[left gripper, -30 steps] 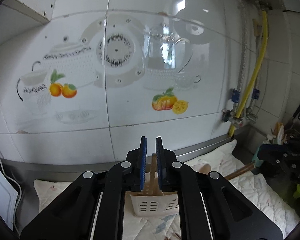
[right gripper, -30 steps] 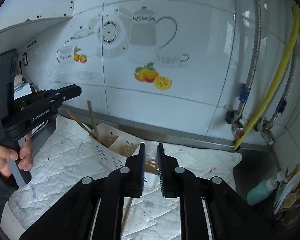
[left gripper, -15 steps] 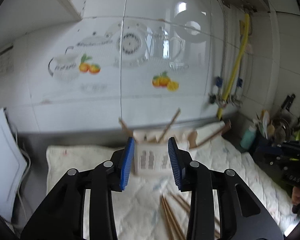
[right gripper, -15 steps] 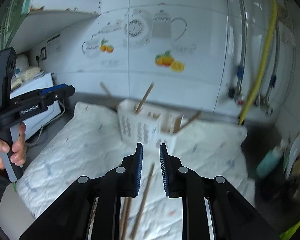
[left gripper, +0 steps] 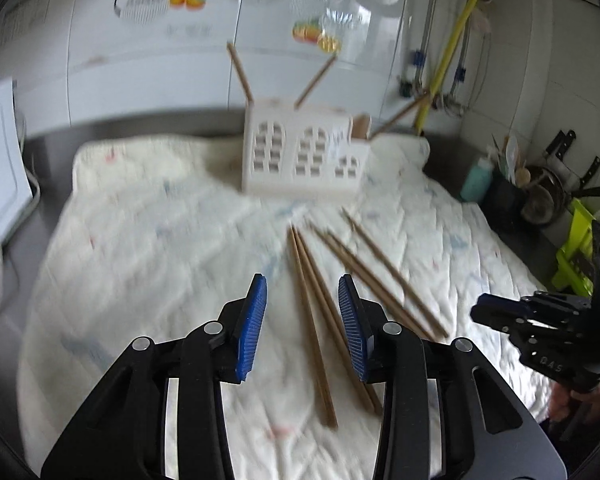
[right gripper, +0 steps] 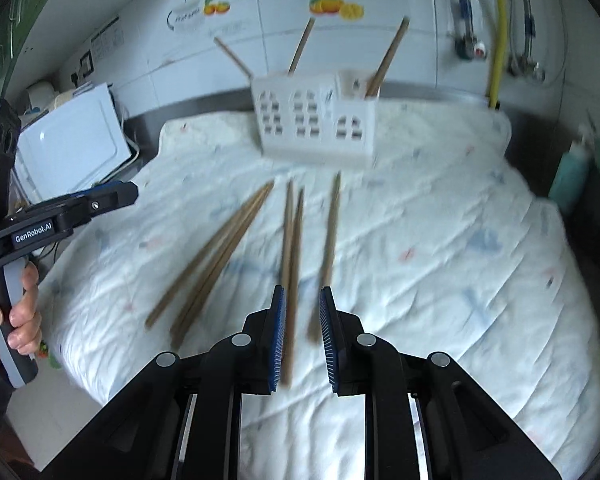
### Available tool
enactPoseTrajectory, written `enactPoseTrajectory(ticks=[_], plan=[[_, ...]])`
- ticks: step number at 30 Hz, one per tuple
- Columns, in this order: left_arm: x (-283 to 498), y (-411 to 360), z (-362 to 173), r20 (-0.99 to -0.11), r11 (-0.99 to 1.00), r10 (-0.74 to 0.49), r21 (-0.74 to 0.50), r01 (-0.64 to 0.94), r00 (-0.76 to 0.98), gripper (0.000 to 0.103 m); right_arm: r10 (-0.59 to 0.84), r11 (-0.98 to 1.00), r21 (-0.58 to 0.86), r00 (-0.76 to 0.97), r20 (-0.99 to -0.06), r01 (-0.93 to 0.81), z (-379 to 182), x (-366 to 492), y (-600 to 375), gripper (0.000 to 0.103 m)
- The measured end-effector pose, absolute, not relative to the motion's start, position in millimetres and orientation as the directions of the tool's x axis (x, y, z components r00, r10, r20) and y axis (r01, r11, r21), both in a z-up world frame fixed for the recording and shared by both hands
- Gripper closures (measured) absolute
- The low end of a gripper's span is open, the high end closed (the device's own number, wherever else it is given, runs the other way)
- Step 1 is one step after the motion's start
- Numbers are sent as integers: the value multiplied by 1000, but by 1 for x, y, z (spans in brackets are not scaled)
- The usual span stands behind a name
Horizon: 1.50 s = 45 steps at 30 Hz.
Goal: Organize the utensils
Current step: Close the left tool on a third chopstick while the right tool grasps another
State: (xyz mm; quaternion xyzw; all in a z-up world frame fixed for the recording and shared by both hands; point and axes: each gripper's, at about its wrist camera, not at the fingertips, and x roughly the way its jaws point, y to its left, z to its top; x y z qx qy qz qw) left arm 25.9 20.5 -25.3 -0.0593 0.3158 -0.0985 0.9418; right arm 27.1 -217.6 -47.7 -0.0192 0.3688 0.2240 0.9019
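Both claws lower now, left claw (left gripper: 302,316) wide, right claw (right gripper: 302,328) narrow, over brown wooden chopsticks (left gripper: 312,312).

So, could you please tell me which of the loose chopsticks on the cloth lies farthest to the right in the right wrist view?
The single chopstick, lying apart from the pair beside it.

A utensil holder (left gripper: 304,156) stood at the back of a quilted mat (left gripper: 148,248) with three chopsticks (left gripper: 240,74) leaning in it, while loose chopsticks (left gripper: 312,320) lay on the mat before it.
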Motion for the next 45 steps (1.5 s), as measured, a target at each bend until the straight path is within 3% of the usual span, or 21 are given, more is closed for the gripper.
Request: enactPoseTrajectory(ticks=[13, 19, 24, 45], plan=[[4, 9, -76, -667, 965, -262, -185, 186, 697, 66, 355, 901, 90, 600, -717, -425, -84, 9, -207, 92], [13, 0, -89, -696, 968, -249, -170, 183, 673, 77, 353, 904, 97, 600, -718, -416, -87, 12, -210, 94], [23, 3, -98, -719, 972, -235, -178, 154, 653, 77, 355, 905, 107, 594, -721, -411, -90, 16, -211, 94], [24, -6, -102, -712, 977, -214, -157, 145, 668, 77, 352, 905, 99, 599, -719, -413, -96, 27, -205, 96]])
